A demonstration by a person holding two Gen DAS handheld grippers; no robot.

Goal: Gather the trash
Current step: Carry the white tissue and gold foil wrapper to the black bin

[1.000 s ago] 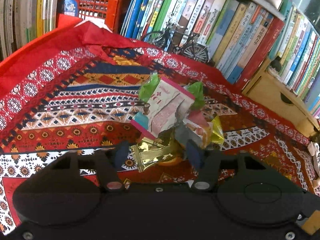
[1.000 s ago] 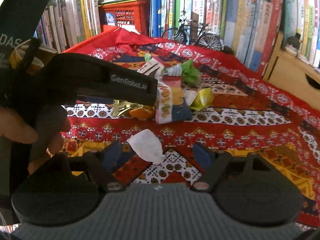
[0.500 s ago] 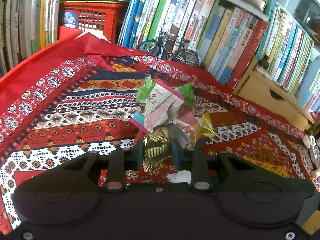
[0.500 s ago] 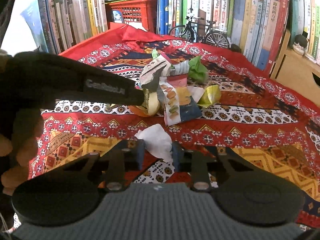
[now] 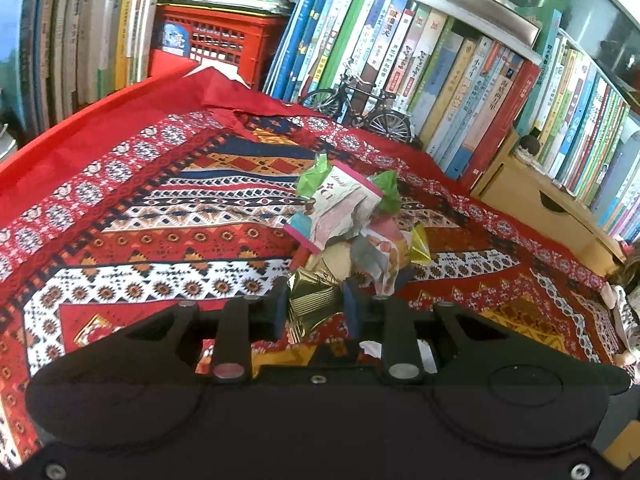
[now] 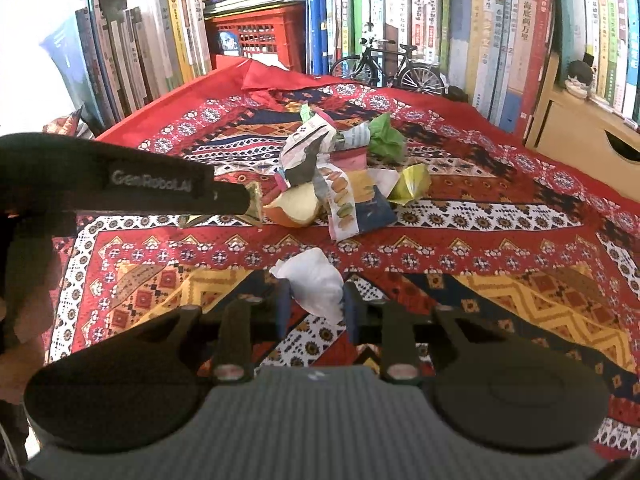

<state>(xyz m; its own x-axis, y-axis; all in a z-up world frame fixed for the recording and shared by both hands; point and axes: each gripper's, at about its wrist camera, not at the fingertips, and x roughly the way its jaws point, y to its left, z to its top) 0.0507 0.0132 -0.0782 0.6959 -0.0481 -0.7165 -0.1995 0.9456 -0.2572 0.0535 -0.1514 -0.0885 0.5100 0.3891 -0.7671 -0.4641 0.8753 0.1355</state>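
Observation:
A heap of wrappers (image 5: 352,220) lies mid-cloth: a pink-and-white packet, green scraps and a yellow foil piece (image 6: 412,182). My left gripper (image 5: 316,304) is shut on a gold foil wrapper (image 5: 314,306), lifted a little at the heap's near edge. It shows from the side in the right wrist view as a black arm (image 6: 120,186) with the gold foil (image 6: 254,204) at its tip. My right gripper (image 6: 314,304) is shut on a crumpled white tissue (image 6: 316,280) nearer the front of the cloth. An orange peel (image 6: 294,208) sits beside the heap.
A red patterned cloth (image 5: 140,220) covers the table. Books (image 5: 440,80) line the back and both sides. A red crate (image 5: 224,46) and a small model bicycle (image 5: 360,108) stand at the far edge, a wooden drawer box (image 5: 540,200) at the right. A hand (image 6: 24,312) holds the left tool.
Both grippers went from open to shut: the left on the gold foil wrapper, the right on the white tissue. The left gripper has since drawn back and up with the foil.

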